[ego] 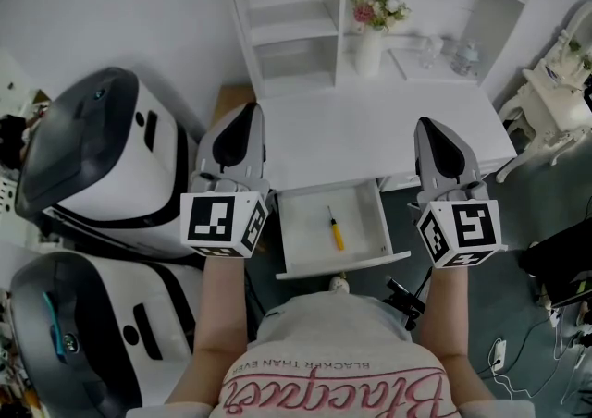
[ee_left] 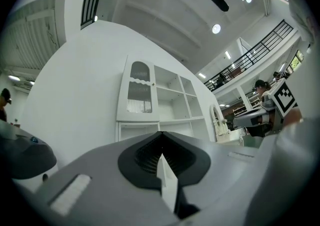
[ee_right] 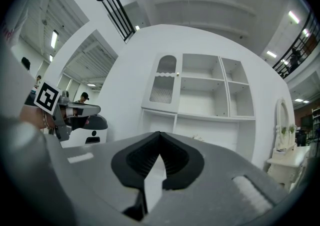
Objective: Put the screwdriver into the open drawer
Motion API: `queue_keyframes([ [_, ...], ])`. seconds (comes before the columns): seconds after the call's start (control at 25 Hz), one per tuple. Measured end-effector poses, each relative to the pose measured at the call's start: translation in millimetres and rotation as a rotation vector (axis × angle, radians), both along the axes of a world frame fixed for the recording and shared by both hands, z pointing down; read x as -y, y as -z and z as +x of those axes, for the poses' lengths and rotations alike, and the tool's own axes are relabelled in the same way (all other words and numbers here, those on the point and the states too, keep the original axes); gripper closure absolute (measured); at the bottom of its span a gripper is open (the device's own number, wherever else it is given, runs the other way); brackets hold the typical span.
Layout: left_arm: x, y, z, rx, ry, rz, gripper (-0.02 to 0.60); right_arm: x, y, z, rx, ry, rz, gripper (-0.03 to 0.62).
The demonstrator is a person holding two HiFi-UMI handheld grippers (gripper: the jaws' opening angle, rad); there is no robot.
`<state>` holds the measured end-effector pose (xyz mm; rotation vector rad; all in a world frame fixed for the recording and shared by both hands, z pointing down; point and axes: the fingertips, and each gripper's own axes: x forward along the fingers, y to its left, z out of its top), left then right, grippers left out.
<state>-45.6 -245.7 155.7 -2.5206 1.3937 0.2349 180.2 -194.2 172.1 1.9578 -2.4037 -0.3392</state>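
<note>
lying in the open drawer (ego: 305, 254) under the table (ego: 370, 120), the screwdriver (ego: 335, 228) turns its yellow handle toward the person; left gripper (ego: 246, 111) and right gripper (ego: 427, 123) hover beside the drawer, fingers (ee_right: 177, 160) pressed together on nothing, since nothing seems left to carry.

Flower vase (ego: 368, 52) on white desk (ego: 370, 129)

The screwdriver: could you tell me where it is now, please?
In the head view, the screwdriver lies inside the open drawer, between the left gripper and right gripper.
</note>
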Motion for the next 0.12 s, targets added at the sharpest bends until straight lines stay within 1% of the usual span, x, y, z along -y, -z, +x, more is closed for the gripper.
queue_keyframes([
  [0.12,-2.3,4.0,-1.8,-0.002,0.001,0.011,0.566,-1.9,2.0,0.0,-0.002,-0.006,0.007,0.592],
])
